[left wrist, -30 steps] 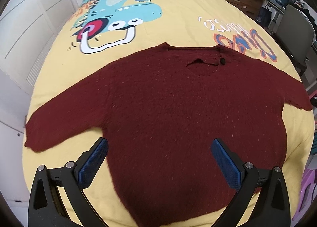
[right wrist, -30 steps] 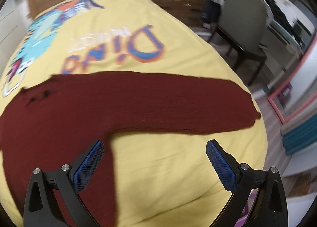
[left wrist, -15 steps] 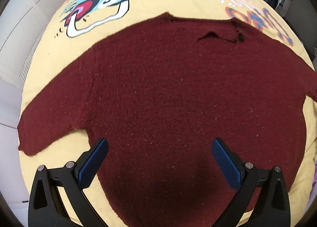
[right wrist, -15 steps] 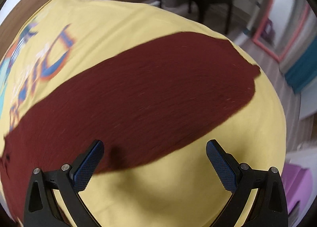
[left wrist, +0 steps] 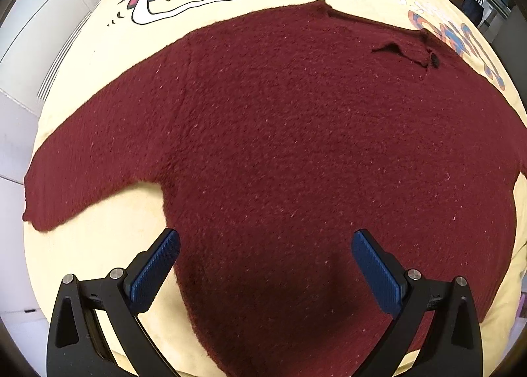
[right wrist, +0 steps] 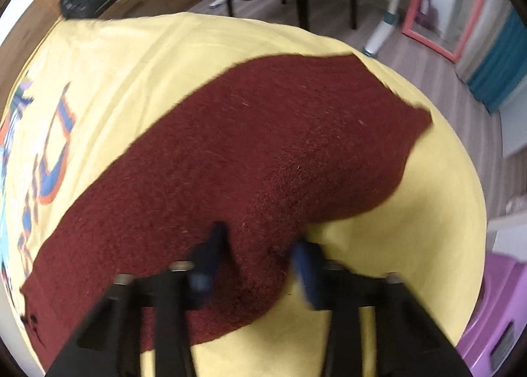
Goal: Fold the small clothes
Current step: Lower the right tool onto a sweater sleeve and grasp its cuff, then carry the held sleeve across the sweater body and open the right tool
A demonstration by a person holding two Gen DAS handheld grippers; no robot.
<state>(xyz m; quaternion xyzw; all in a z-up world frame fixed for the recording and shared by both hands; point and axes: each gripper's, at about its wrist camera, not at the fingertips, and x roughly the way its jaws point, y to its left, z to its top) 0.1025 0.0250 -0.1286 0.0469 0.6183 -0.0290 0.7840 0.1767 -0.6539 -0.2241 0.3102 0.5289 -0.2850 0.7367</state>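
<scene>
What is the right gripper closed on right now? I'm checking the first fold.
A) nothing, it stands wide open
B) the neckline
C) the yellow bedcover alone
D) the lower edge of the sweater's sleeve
D: in the right wrist view the right gripper has just closed, its blue pads pinching a bunched ridge of maroon knit at the lower edge of the sweater's sleeve.

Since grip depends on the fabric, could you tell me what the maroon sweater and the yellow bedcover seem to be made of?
Maroon sweater: apparently a thick, fuzzy knit, maybe wool or acrylic; nubby matte surface with pale flecks. Yellow bedcover: seemingly smooth woven cotton-like cloth, matte, with printed cartoon graphics.
</scene>
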